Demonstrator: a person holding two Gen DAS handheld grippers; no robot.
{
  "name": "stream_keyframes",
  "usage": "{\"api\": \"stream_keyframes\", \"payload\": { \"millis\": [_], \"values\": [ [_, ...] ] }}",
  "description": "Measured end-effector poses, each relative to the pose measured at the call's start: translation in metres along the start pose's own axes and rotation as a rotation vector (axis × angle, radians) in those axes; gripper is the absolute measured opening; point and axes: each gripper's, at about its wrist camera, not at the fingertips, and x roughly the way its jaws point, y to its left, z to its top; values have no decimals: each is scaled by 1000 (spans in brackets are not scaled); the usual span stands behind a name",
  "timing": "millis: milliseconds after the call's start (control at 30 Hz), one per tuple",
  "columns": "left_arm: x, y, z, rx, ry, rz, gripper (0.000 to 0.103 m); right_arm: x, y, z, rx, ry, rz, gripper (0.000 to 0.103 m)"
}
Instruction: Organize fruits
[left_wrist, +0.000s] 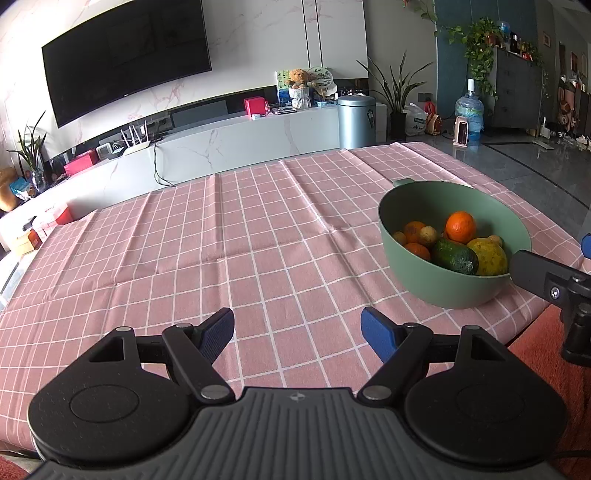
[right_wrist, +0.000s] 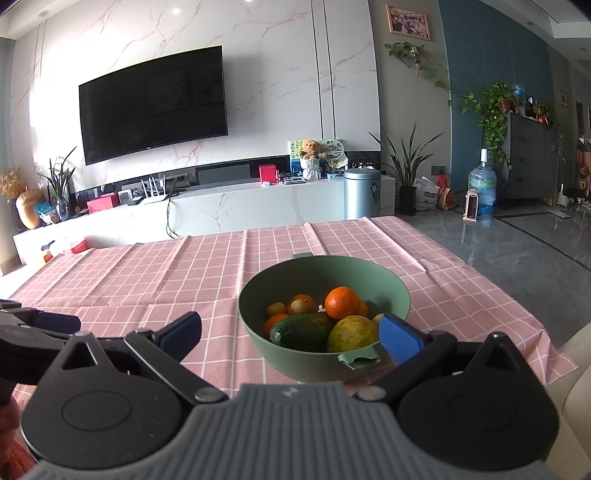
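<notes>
Bowl (right_wrist: 255, 325) of fruit is being faced.
Right gripper (right_wrist: 290, 332) is being held wide, empty, just before it; left gripper (left_wrist: 297, 332) likewise wide.

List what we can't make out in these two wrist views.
- Bottom of the green bowl and the fruit count: both views, the top fruits hide the lower ones.
- Small pale fruit: right wrist view, half hidden by the gripper's blue finger pad.
- Bowl's near handle: partly cut by the same finger.
- Right gripper in the left wrist view: cut off by the frame edge.
- Near table edge: both views, hidden by gripper bodies.
</notes>
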Motion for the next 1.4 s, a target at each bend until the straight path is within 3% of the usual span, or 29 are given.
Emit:
{"api": "stream_keyframes", "payload": {
  "millis": [1400],
  "values": [
    [-4, 0, 4, -8, 5, -2, 92, 0, 0, -1, -10, -4, 3, 98]
  ]
}}
